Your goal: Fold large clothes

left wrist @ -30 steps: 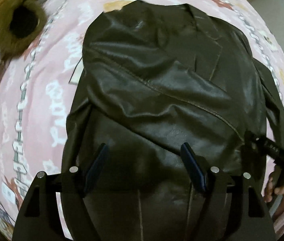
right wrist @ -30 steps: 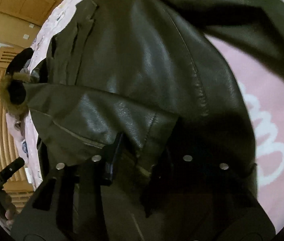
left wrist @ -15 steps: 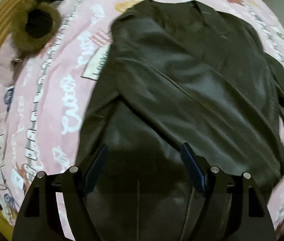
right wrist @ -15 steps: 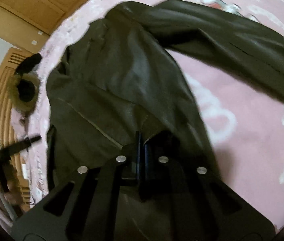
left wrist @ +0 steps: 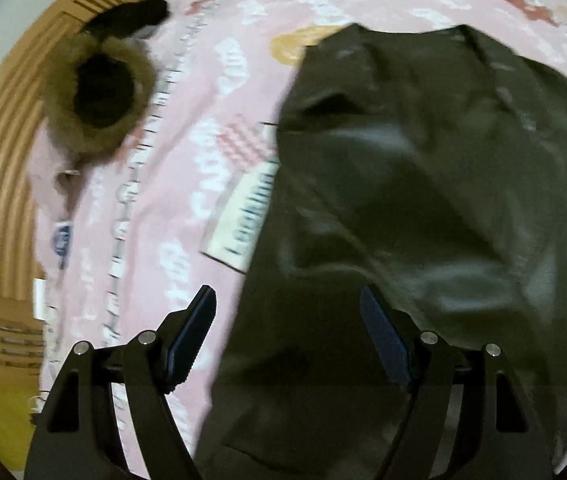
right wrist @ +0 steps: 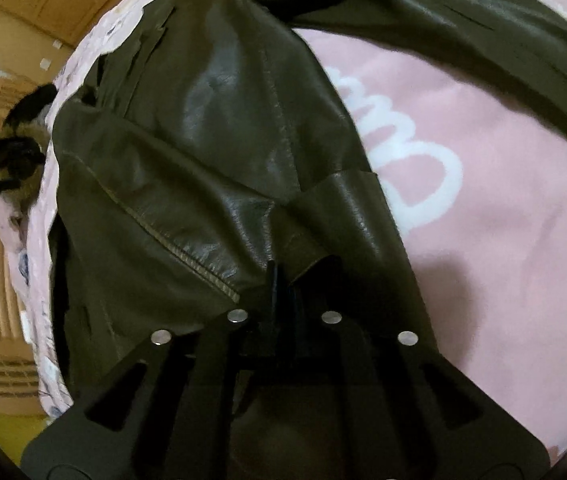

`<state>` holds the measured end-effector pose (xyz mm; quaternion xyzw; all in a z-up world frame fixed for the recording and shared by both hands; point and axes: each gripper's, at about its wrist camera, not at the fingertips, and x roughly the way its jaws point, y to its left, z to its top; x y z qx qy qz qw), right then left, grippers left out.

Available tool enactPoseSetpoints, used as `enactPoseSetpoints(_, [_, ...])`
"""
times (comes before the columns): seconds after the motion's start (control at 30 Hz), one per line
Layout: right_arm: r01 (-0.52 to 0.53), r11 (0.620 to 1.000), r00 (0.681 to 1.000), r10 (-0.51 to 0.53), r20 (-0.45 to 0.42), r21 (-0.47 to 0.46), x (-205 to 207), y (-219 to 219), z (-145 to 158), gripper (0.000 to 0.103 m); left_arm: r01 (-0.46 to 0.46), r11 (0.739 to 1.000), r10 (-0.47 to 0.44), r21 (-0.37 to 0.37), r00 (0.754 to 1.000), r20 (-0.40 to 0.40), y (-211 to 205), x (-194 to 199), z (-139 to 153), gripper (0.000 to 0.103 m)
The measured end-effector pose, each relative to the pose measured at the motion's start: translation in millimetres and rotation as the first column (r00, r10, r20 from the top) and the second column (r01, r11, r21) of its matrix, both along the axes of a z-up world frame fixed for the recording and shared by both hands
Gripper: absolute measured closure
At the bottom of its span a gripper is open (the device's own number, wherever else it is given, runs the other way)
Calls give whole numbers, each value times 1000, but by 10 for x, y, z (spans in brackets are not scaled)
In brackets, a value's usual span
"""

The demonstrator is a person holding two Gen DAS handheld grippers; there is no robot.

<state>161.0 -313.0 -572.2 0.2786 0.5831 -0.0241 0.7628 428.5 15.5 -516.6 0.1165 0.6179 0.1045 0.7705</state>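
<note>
— Right claw: how is it seen?
— Pressed together, with a folded edge of the dark brown leather jacket pinched between its tips.
— And the left claw?
— Spread wide, nothing gripped; it is held above the jacket's lower left edge.
— Where is the jacket laid?
— On a pink printed bedspread. Glossy creases and a stitched seam are shown; one sleeve is stretched out to the right. A fur-trimmed hood is lying well apart.
</note>
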Motion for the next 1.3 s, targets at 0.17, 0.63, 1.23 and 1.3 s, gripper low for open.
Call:
enactPoseSetpoints(0.17, [24,998,1000,-24,-4,55,-119,-231,55,80,138,988,-142,-73,988,-57,-592,-399,-22,25])
enactPoseSetpoints(0.63, [629,739,766,-642,-30,242,-1003,-1924,169,43,317,925,-354,-211,920,-169,-1893,-1329,-148,24])
enactPoseSetpoints(1.23, [844,129,282,-932,-227,521,-1313,-2605,-414,38,361,900,-411,-244,889,-201,-2361,-1467,-236,24])
enactPoseSetpoints(1.3, [844,167,297,-937,-186,510,-1227,-2630,-370,48,360,900,-411,-246,889,-203,-2367,-1466,-239,24])
